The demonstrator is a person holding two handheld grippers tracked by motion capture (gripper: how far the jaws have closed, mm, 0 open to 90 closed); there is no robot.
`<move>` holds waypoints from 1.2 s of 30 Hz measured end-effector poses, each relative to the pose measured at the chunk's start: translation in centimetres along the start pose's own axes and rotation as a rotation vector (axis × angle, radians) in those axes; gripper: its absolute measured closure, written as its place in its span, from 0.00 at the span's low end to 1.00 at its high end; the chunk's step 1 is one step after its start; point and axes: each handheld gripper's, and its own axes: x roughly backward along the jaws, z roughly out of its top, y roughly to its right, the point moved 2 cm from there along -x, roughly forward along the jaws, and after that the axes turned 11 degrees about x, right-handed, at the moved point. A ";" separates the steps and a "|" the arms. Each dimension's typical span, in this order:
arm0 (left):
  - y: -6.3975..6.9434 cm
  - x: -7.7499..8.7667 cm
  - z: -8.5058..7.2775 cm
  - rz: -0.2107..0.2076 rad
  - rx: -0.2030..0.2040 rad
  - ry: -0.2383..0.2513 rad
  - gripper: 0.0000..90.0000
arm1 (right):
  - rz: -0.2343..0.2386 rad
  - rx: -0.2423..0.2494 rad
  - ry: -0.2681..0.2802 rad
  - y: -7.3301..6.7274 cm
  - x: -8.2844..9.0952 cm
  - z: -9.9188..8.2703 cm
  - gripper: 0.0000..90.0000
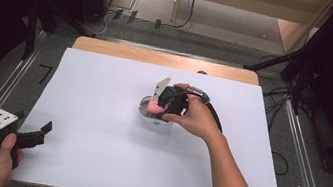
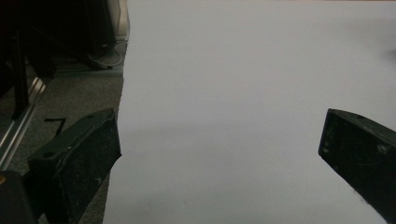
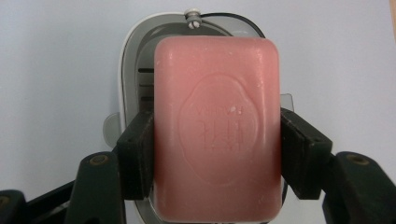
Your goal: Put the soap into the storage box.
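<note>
Soap sits clamped between the right gripper fingers, directly over the grey soap dish at mid-desk, so release remains, while the left gripper idles wide open, empty.

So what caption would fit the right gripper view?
Right gripper clamps a pink soap bar above a grey soap dish.

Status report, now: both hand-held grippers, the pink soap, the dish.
Right hand-held gripper shut on pink soap bar, directly over soap dish. Left hand-held gripper open, at the white sheet's near-left corner. Nothing in the way.
</note>
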 end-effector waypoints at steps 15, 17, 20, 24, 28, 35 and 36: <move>0.0 0.0 0.0 0.000 0.001 0.000 0.00 | 0.010 -0.027 0.029 0.1 -0.2 0.1 0.43; 0.0 0.0 0.0 0.000 0.001 0.000 0.00 | 0.004 -0.033 0.042 0.2 0.2 0.1 0.43; 0.0 0.0 0.0 0.001 0.002 0.001 0.00 | -0.017 -0.052 0.066 0.4 0.7 -0.1 0.43; 0.0 0.0 0.0 0.001 0.000 0.001 0.00 | -0.025 -0.078 0.083 0.7 1.4 -0.6 0.41; 0.0 0.0 0.0 0.001 0.000 0.000 0.00 | -0.041 -0.100 0.075 0.7 1.7 -1.0 0.40; 0.0 0.0 0.0 0.002 -0.001 -0.002 0.00 | -0.050 -0.155 0.083 0.5 2.3 -2.0 0.37; 0.0 0.0 0.0 0.002 -0.002 -0.002 0.00 | -0.048 -0.163 0.084 0.5 2.4 -2.2 0.37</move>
